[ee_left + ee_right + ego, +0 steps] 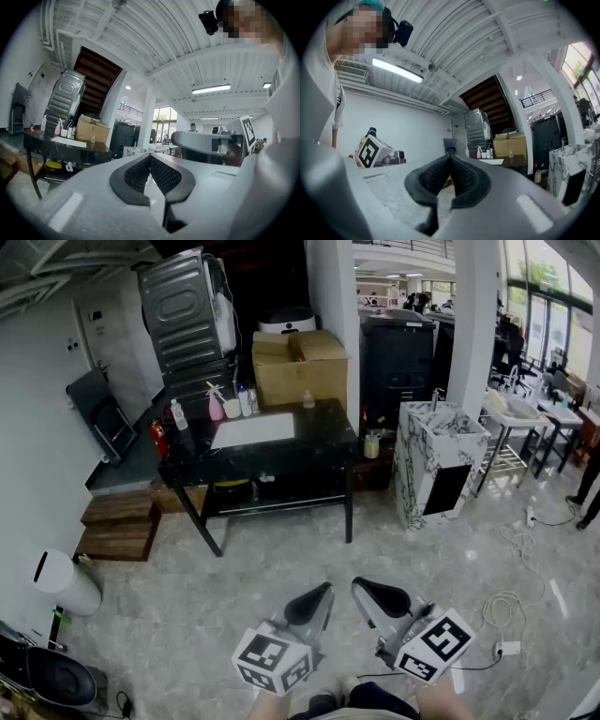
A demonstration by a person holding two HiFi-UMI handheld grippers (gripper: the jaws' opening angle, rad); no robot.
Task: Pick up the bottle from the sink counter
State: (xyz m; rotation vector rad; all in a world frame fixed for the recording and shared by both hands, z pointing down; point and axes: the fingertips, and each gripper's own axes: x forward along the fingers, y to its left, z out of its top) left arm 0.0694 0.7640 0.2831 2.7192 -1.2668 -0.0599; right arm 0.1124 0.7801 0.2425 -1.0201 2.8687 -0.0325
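At 9 o'clock in the head view a white cylinder bin (64,583) lies on the floor, with wooden steps (117,524) just above it. A red fire extinguisher (157,437) stands at the left end of the black bench (272,460).

A white basin (253,430) is set in the bench top. Along the back edge, at 10 o'clock from the basin, stand a pale bottle (178,415), a pink spray bottle (216,406), a white cup (232,409) and what look like 2 more pale containers (247,401), too small to tell apart. At 1 o'clock from the basin a small bottle (307,400) stands alone, just in front of a cardboard box (300,367). Which of these the task means I cannot tell.

At 3 o'clock from the bench stands a marble sink pedestal (436,460), and a yellowish jar (372,445) sits on the floor between the 2.

The left tool (323,592) is at 6 o'clock in the head view, well apart from the bench. It is clenched with its pads (136,176) meeting at the tip, and nothing is between them. The right tool (361,589), just beside it, is likewise clenched and empty, its pads (433,178) pressed together. Both point level toward the bench at 12 o'clock.
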